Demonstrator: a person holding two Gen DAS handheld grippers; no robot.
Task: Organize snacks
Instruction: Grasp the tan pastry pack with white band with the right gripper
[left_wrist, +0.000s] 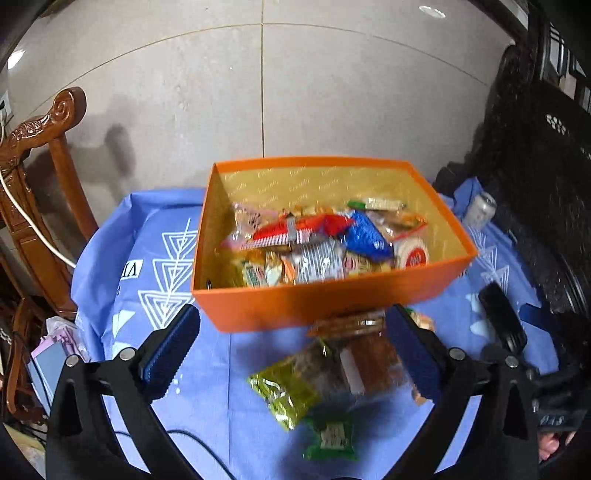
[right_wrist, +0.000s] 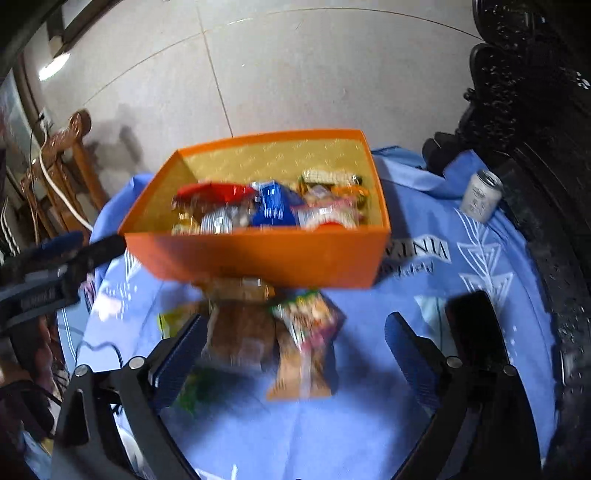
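An orange box (left_wrist: 295, 306) (right_wrist: 266, 258) with a gold lining stands on the blue cloth, holding several snack packets, among them a red one (left_wrist: 295, 229) and a blue one (left_wrist: 365, 236). In front of it lies a loose pile: a yellow-green packet (left_wrist: 284, 395), a small green packet (left_wrist: 330, 435) and a brown packet (left_wrist: 369, 358) (right_wrist: 243, 332). My left gripper (left_wrist: 291, 354) hangs open above this pile, nothing between its pads. The right gripper (right_wrist: 299, 354) is open too, over the brown packet and a colourful packet (right_wrist: 310, 321). In the right wrist view, the left gripper (right_wrist: 66, 254) shows at the left edge.
A white can (left_wrist: 480, 210) (right_wrist: 482, 195) stands at the cloth's far right. A black phone-like slab (left_wrist: 502, 317) (right_wrist: 476, 325) lies right of the pile. A carved wooden chair (left_wrist: 40, 184) stands left, dark carved furniture (left_wrist: 535, 166) right. Tiled floor lies beyond.
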